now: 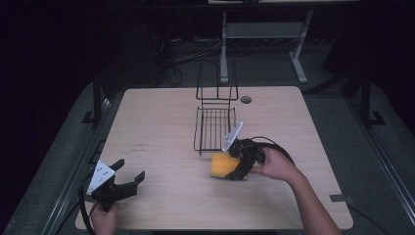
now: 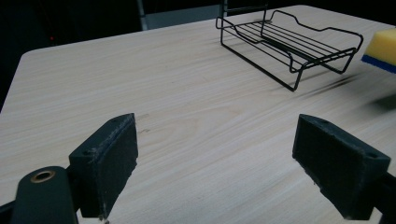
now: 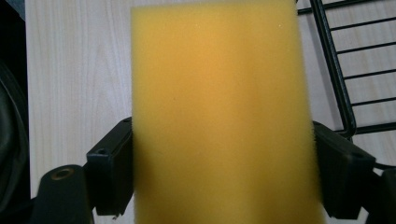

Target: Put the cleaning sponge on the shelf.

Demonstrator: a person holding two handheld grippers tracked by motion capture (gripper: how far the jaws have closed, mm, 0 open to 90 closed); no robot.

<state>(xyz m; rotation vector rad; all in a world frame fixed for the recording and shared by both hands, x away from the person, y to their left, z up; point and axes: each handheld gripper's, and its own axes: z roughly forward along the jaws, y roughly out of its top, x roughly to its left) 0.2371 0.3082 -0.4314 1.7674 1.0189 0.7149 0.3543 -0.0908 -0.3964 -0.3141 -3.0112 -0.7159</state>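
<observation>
A yellow sponge (image 1: 221, 166) with a blue underside is held just above the wooden table (image 1: 156, 122), in front of a black wire rack (image 1: 214, 128). My right gripper (image 1: 234, 169) is shut on it; in the right gripper view the sponge (image 3: 222, 112) sits between both jaws, with the rack (image 3: 348, 70) at the right. My left gripper (image 1: 128, 175) stands open near the table's front left corner, nothing between its jaws. In the left gripper view that gripper (image 2: 215, 163) faces the rack (image 2: 289, 44), and the sponge (image 2: 384, 49) shows at the right edge.
The rack has an upright wire back (image 1: 217, 81) at its far end. A round cable hole (image 1: 246, 99) lies near the table's far edge. Beyond the table stands a metal frame (image 1: 264, 36) among floor cables. Bare tabletop spreads at the left and centre.
</observation>
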